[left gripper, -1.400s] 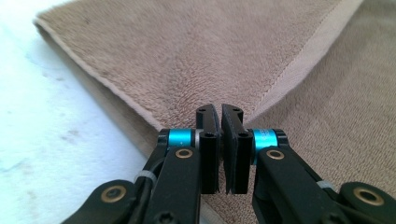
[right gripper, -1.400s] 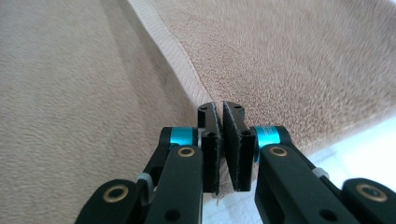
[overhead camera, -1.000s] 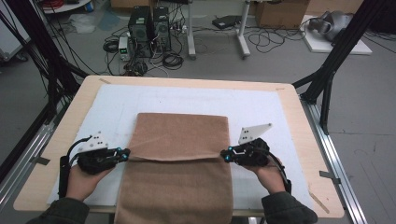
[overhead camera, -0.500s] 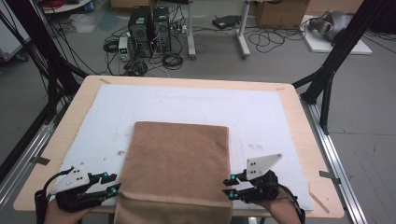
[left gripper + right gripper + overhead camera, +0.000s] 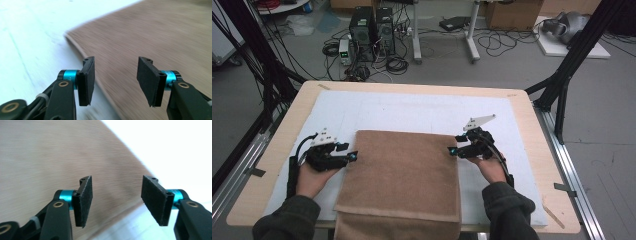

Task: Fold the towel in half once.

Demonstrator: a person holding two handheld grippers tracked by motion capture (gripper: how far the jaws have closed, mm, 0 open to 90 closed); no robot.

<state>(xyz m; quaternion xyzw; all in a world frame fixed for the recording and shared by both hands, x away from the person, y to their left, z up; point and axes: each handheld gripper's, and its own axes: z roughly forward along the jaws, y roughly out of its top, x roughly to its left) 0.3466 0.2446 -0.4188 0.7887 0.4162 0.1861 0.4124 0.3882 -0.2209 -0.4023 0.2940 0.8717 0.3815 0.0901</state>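
— While you count, what lies there?
— One brown towel (image 5: 399, 177), soft ribbed rectangle, lower centre, spilling over the table's (image 5: 522, 107) near edge.
— Tools?
— Two: left gripper (image 5: 352, 156) and right gripper (image 5: 451, 150), flat black pads (image 5: 88, 76) parted, empty, flanking the towel's sides.

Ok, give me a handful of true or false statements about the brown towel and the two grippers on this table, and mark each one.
1. The brown towel lies flat on the white mat, its near end hanging over the table edge. True.
2. The left gripper is clamped on the towel. False: its jaws are open, with nothing between them, at the towel's left edge.
3. The right gripper is open. True.
4. The right gripper sits at the towel's near end. False: it is by the far right corner.
5. The towel is crumpled in a heap. False: it is spread smooth.
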